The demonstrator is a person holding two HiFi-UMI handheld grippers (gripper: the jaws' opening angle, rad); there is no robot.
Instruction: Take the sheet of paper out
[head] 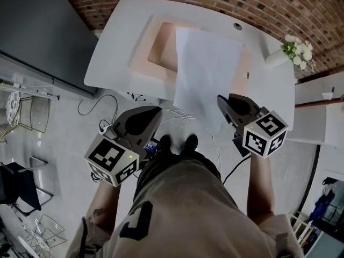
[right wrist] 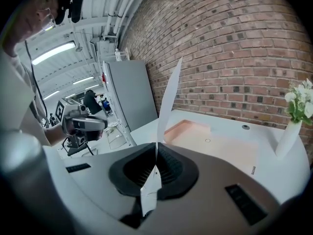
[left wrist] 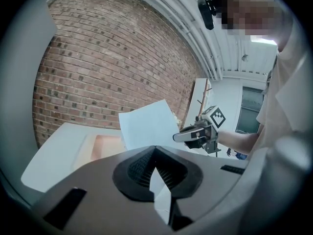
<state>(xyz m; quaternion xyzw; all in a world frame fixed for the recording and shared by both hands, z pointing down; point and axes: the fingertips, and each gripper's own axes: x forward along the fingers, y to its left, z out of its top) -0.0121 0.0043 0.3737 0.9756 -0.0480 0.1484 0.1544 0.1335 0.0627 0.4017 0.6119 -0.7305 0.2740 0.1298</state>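
A white sheet of paper hangs in the air over the white table, partly covering its shallow pink recess. My right gripper is shut on the sheet's near right edge. In the right gripper view the paper rises edge-on from between the closed jaws. My left gripper stays short of the table's near edge, left of the sheet and apart from it. Its jaws meet with nothing between them. The left gripper view shows the sheet and the right gripper pinching it.
A white vase of flowers stands at the table's right end. A dark grey cabinet stands left of the table, against the brick wall. Cables trail on the floor under the table's near edge, and a wire chair stands at far left.
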